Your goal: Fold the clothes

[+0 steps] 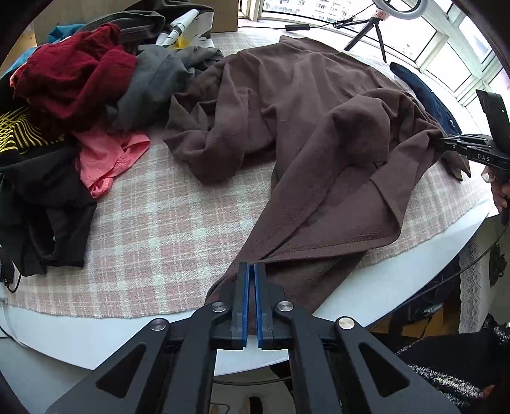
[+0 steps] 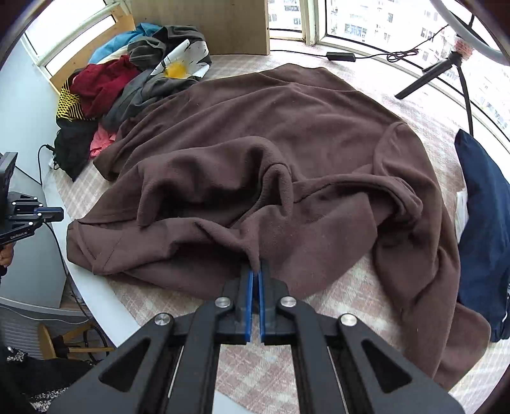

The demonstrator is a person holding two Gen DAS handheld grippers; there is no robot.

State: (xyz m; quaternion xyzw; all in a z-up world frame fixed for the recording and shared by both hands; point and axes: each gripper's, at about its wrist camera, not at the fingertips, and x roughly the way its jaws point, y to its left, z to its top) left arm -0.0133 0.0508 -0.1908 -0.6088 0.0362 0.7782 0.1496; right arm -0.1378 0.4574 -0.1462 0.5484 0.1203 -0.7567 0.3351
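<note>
Nearest the lens, L-wrist view: left gripper (image 1: 254, 266), jaws closed, blue pads pinching the near hem of the brown fleece garment (image 1: 306, 127) at the table's near edge. R-wrist view: right gripper (image 2: 256, 270), jaws likewise closed, a fold of the same fleece caught between the pads. Fleece lies rumpled and spread over the pink plaid tablecloth (image 1: 159, 229), which covers a white round table (image 1: 95, 337); one sleeve is bunched toward centre. Mid-left: pile of unfolded clothes w/ black garment (image 1: 47, 203), pink garment (image 1: 108, 159), dark red knit (image 1: 73, 79), grey garment (image 1: 153, 79). Mid-right: navy garment (image 2: 481, 223) beside the fleece. Far left, top of pile: daisy-print item (image 2: 181, 63) and blue cloth (image 2: 127, 41). Far side: cardboard panel (image 2: 204, 25), black tripod (image 2: 446, 73) w/ ring light, black power adapter (image 2: 341, 56) on its cable, windows behind.
</note>
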